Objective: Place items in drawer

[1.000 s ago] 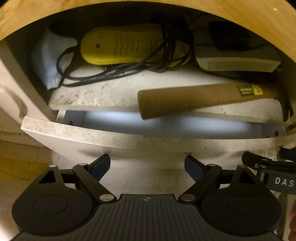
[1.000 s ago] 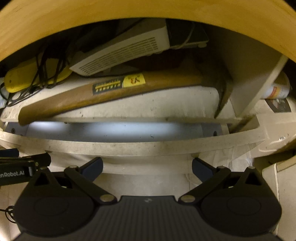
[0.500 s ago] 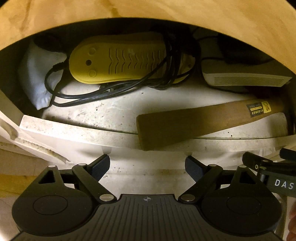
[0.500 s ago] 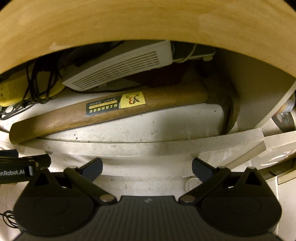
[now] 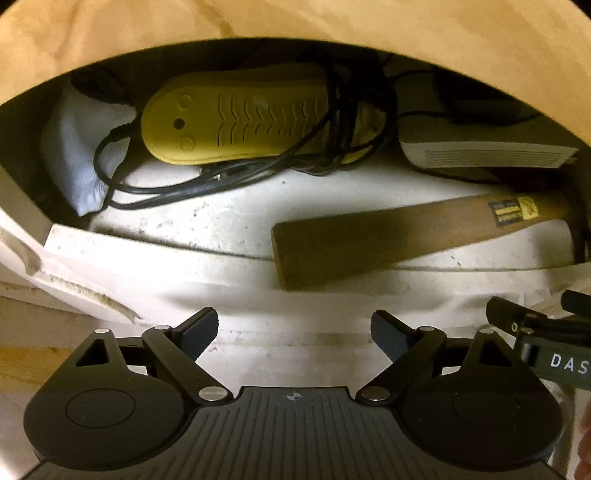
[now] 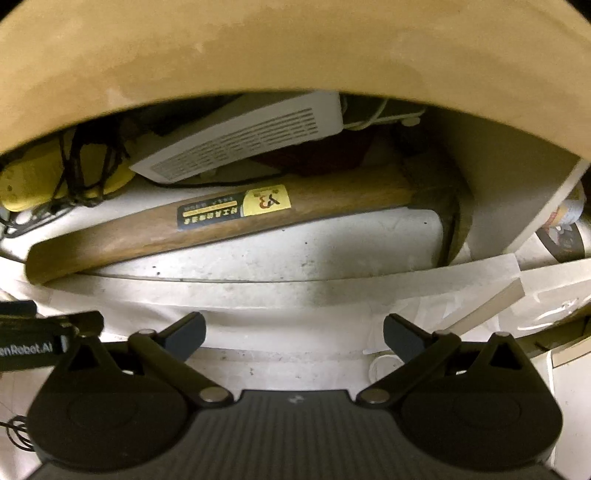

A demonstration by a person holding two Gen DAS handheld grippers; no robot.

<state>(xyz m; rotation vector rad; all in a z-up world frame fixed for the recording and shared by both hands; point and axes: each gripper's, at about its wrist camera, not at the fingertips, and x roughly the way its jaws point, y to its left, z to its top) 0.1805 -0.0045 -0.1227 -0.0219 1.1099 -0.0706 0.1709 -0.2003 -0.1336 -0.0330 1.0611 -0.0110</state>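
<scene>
The white drawer sits partly under a wooden top. Inside lie a wooden-handled hammer, a yellow shoe-shaped device wrapped in black cord, a white vented box and a white cloth bundle. My left gripper is open and empty, close against the drawer front. My right gripper is open and empty at the drawer front, below the hammer and the white box. The yellow device shows at far left.
The wooden top overhangs most of the drawer. The right gripper's body shows at the left view's right edge; the left gripper's body at the right view's left edge. A printed can lies right of the drawer side wall.
The drawer has slid inward under the wooden top, which now covers more of it. Both grippers have followed the drawer front forward and stayed open.
</scene>
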